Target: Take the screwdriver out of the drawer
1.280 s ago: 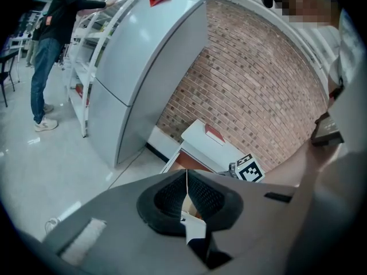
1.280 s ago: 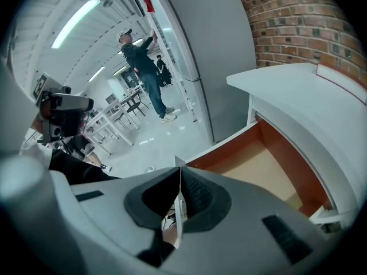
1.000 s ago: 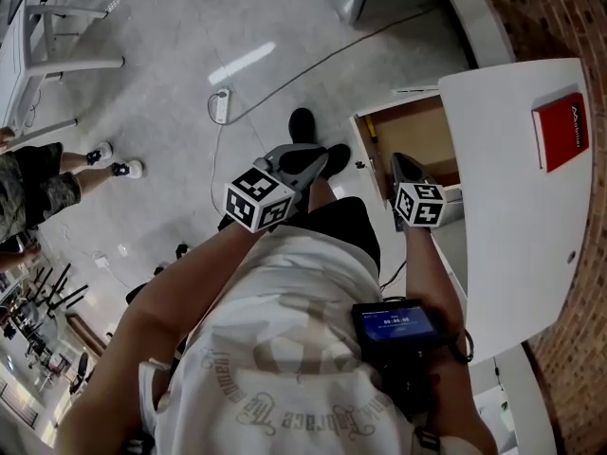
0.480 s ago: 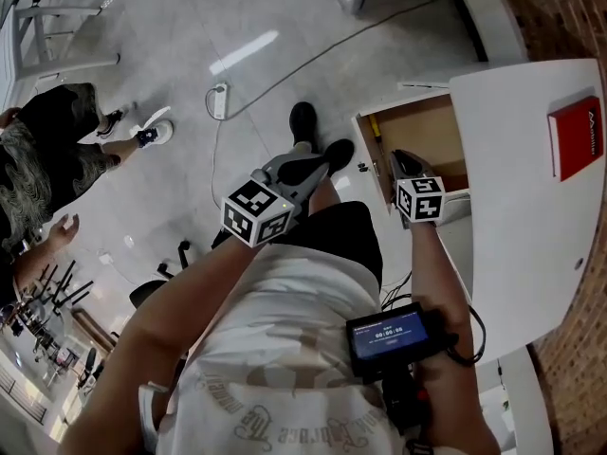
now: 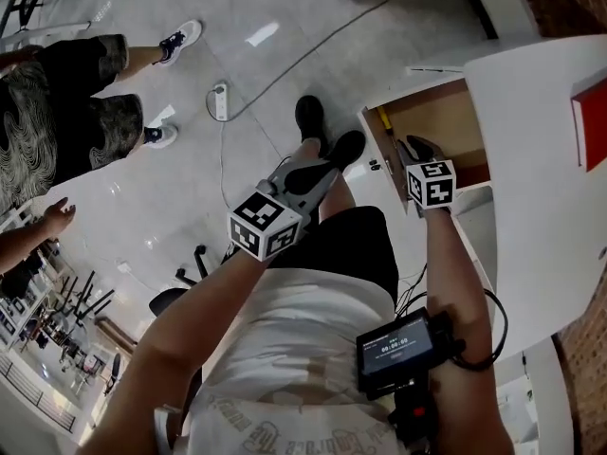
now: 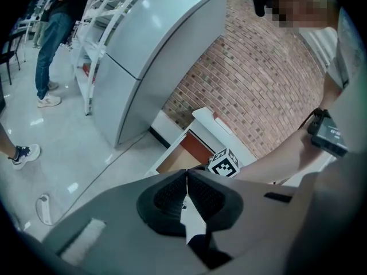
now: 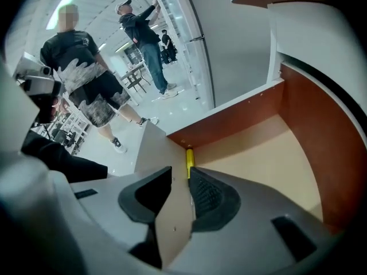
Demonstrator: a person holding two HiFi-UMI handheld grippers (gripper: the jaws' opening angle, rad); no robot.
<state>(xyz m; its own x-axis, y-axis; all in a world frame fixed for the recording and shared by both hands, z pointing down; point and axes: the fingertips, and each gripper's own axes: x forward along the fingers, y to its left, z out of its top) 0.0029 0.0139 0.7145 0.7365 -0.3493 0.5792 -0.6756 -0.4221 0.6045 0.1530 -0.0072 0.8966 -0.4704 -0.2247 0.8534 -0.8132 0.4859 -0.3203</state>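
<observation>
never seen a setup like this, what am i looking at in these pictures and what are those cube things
There is no robot here. A person holds a two-jaw gripper in each hand, and the cubes with black and white squares are parts of those grippers.

The head view comes from a camera on the person's head. It looks down past the shirt at an open drawer under a white tabletop.

The other two pictures come from cameras that ride on the grippers. The left gripper has its jaws shut on nothing, in the air above the floor. The right gripper has its jaws on either side of the drawer's front panel, seemingly clamped on it.

Just inside that panel lies a yellow screwdriver, not yet touched. Other people stand in the background.
</observation>
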